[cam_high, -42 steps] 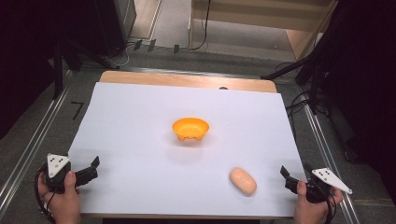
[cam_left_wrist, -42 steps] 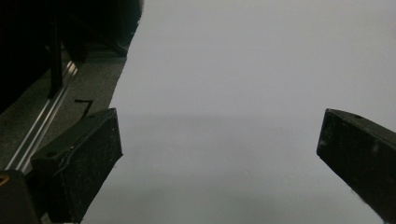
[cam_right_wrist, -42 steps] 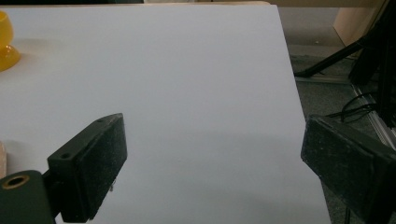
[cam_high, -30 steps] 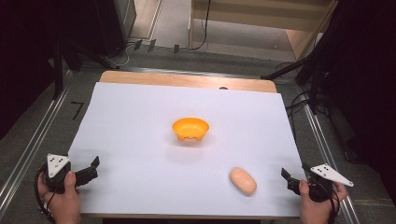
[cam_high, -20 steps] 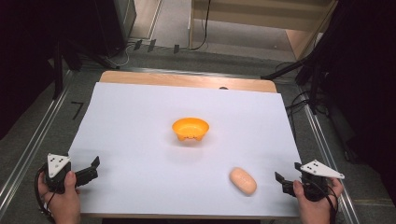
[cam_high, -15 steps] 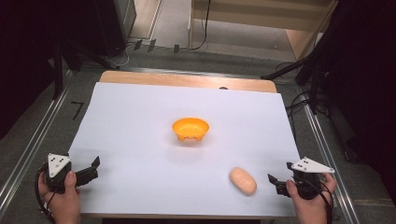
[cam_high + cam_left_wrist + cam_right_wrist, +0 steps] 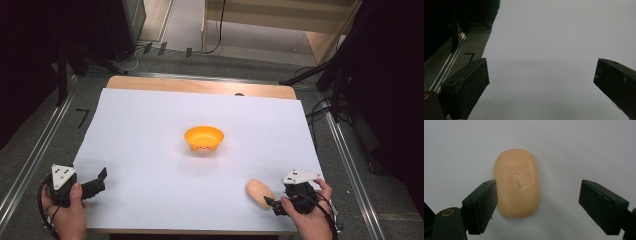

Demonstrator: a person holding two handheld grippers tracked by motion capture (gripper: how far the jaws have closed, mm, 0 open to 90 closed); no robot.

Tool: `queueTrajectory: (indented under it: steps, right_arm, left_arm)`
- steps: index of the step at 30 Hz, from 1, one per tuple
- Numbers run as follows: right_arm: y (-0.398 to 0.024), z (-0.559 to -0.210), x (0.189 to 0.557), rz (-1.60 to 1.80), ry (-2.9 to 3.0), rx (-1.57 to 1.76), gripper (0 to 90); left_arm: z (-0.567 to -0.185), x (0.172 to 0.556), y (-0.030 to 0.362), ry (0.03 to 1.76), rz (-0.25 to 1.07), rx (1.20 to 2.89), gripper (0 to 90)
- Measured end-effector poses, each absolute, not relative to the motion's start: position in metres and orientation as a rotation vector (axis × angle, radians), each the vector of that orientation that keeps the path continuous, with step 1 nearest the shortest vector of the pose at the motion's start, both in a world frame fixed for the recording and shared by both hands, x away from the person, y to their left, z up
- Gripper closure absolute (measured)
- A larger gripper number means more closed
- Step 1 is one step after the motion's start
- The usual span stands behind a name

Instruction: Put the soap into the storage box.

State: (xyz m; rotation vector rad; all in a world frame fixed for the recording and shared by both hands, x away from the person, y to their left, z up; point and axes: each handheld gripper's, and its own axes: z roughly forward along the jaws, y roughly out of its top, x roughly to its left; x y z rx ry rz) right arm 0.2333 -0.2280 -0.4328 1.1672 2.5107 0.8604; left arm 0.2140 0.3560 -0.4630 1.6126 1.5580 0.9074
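A peach oval bar of soap (image 7: 259, 192) lies on the white table sheet at the front right. In the right gripper view the soap (image 7: 517, 182) lies lengthwise between the jaws, nearer the left one, which stands at its edge. My right gripper (image 7: 272, 204) is open and sits just right of the soap. An orange bowl (image 7: 203, 138) stands upright at the table's middle. My left gripper (image 7: 100, 179) is open at the front left corner, over bare sheet; between its jaws (image 7: 541, 75) is nothing.
The white sheet (image 7: 150, 125) covers most of the wooden table (image 7: 200, 86). Metal rails (image 7: 30, 160) run along both sides. Cables and dark stands lie on the floor behind and to the right.
My right gripper has moved left from the table's right edge to the soap, its jaws now straddling it. The left gripper, soap and bowl have stayed put.
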Motion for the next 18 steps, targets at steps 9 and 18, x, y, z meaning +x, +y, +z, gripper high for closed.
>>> queueTrajectory:
  steps: [9, 18]
  right_arm:
    - [-0.206, -0.444, 0.239, 0.766, 2.592, 1.177, 15.0]
    - [-0.196, -0.459, 0.246, 0.611, 2.675, 1.172, 25.7]
  left_arm:
    - [-0.463, 0.215, 0.356, 1.56, 0.9, 1.618, 0.4]
    - [-0.463, 0.214, 0.356, 1.552, 0.9, 1.621, 0.4]
